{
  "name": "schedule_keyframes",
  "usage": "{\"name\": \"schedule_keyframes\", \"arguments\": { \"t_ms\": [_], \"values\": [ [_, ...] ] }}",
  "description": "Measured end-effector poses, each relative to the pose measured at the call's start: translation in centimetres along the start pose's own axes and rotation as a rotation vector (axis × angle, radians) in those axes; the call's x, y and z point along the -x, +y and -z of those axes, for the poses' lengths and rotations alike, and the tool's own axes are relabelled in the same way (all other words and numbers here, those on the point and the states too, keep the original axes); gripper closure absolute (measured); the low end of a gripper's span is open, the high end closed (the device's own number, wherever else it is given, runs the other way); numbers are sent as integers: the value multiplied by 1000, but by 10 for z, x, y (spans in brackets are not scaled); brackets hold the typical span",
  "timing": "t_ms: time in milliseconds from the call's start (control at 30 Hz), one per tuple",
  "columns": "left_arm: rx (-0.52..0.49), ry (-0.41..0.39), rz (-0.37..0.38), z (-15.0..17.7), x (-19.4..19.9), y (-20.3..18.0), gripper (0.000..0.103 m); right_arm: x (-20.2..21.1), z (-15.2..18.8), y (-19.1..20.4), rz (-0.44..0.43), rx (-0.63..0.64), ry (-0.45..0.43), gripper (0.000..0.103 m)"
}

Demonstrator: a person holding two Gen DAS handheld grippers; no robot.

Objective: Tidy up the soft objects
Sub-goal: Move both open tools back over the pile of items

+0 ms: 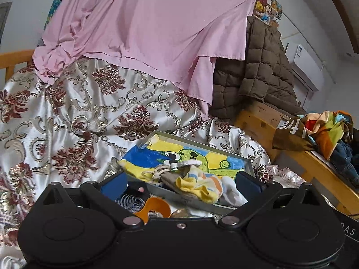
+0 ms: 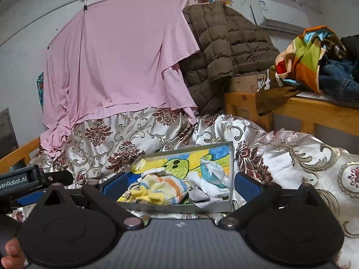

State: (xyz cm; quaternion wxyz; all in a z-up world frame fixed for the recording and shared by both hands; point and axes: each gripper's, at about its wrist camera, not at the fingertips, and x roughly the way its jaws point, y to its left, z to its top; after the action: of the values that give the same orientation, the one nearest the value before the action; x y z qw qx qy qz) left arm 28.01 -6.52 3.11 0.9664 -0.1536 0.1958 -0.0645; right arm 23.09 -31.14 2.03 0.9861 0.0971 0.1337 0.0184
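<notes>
A shallow grey tray [image 1: 203, 144] with a cartoon picture on its floor lies on the floral bedspread; it also shows in the right wrist view [image 2: 231, 170]. In it lie a yellow striped sock [image 1: 198, 185] [image 2: 160, 190], a grey cloth tied with cord [image 1: 166, 172] and white cloth [image 2: 208, 186]. My left gripper [image 1: 181, 185] is open and empty, just before the tray's near edge. Below it lie a striped dark cloth [image 1: 130, 201] and an orange object [image 1: 156, 207]. My right gripper [image 2: 179, 182] is open and empty, its fingers either side of the tray's near end.
A pink sheet [image 1: 145, 27] hangs behind, over the floral satin bedspread [image 1: 78, 116]. A brown quilted jacket [image 1: 258, 67] drapes at the right. A wooden bench [image 2: 303, 109] holds a heap of colourful clothes [image 2: 314, 56]. The left gripper body [image 2: 20, 181] shows at the right view's left edge.
</notes>
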Motion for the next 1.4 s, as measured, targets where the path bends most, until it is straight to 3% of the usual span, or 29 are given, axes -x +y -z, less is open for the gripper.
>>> {"name": "schedule_keyframes", "arguments": {
  "t_ms": [400, 900, 1400],
  "values": [
    [54, 2, 20, 32, 44, 21, 1, 41, 35, 7, 12, 14, 11, 0],
    [-8, 20, -4, 62, 80, 41, 1, 82, 64, 25, 98, 1, 19, 0],
    [-229, 157, 30, 106, 93, 38, 1, 109, 92, 39, 225, -19, 158, 0]
  ]
}}
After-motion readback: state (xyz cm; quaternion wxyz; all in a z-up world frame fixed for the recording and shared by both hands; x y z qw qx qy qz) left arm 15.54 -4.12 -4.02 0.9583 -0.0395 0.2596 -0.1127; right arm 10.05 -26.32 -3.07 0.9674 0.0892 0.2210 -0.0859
